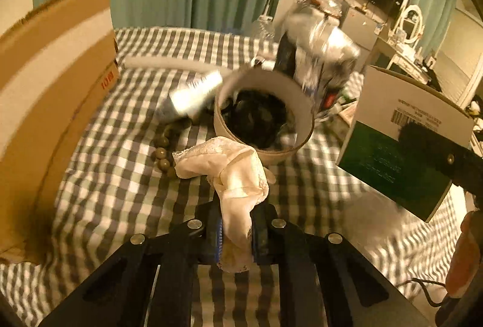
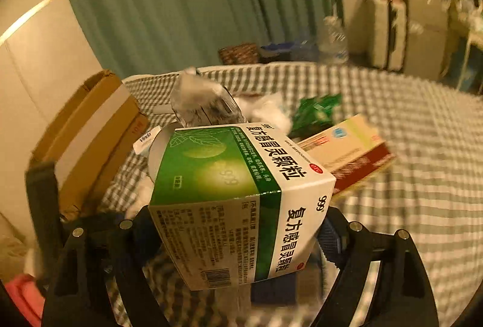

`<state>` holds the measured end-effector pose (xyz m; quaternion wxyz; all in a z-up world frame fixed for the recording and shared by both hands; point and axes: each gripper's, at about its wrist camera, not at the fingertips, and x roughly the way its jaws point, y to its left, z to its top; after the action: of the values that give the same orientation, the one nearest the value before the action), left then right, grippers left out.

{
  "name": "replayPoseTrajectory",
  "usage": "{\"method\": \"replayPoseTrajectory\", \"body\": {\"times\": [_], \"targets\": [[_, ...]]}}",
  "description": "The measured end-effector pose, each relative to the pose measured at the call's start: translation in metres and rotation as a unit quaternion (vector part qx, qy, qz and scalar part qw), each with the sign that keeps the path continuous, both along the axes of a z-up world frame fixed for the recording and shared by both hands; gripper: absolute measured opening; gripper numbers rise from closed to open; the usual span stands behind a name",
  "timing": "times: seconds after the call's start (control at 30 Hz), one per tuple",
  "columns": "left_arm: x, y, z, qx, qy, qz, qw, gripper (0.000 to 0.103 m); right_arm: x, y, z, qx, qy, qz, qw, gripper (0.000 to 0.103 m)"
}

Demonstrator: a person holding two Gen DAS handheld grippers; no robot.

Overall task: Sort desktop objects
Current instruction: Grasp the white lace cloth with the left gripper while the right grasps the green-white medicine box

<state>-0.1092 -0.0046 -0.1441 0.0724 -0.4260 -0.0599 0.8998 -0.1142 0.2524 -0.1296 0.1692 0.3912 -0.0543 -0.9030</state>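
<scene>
Cloth (image 1: 238,176) hangs pinched in the left gripper (image 1: 237,232) above the checked bed (image 1: 120,176); the tub's (image 1: 262,112) dark contents are perhaps tangled cords — blurred. The box (image 2: 241,200) — "999", "OTC" — fills the right gripper's (image 2: 238,239) wide jaws; "Vinda" tag (image 2: 147,140) behind.

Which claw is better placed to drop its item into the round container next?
Left, probably. The left claw holds the cream cloth right before the round container; the right claw holds a green medicine box, off to the side.

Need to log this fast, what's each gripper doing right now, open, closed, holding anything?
Left gripper: shut on the cream lace cloth.
Right gripper: jaws wide, clamped on the green and white medicine box.
</scene>
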Motion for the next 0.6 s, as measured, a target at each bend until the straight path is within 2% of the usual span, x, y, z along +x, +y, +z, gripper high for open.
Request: {"method": "replayPoseTrajectory", "body": {"times": [0.13,0.23,0.4,0.6], "targets": [[0.018,0.0,0.025,-0.002,0.019,-0.003,0.9998,0.013,0.022,0.0,0.017,0.002,0.017,-0.024,1.0,0.084],[0.025,-0.004,0.042,0.005,0.037,0.0,0.9993,0.013,0.04,-0.004,0.04,0.015,0.046,-0.037,0.998,0.084],[0.038,-0.008,0.084,0.0,0.071,-0.001,0.9975,0.013,0.076,-0.001,0.084,-0.008,0.084,-0.055,0.995,0.084],[0.055,-0.018,0.131,-0.013,0.1,-0.006,0.9949,0.013,0.105,-0.02,0.118,0.002,0.115,-0.051,0.992,0.084]]}}
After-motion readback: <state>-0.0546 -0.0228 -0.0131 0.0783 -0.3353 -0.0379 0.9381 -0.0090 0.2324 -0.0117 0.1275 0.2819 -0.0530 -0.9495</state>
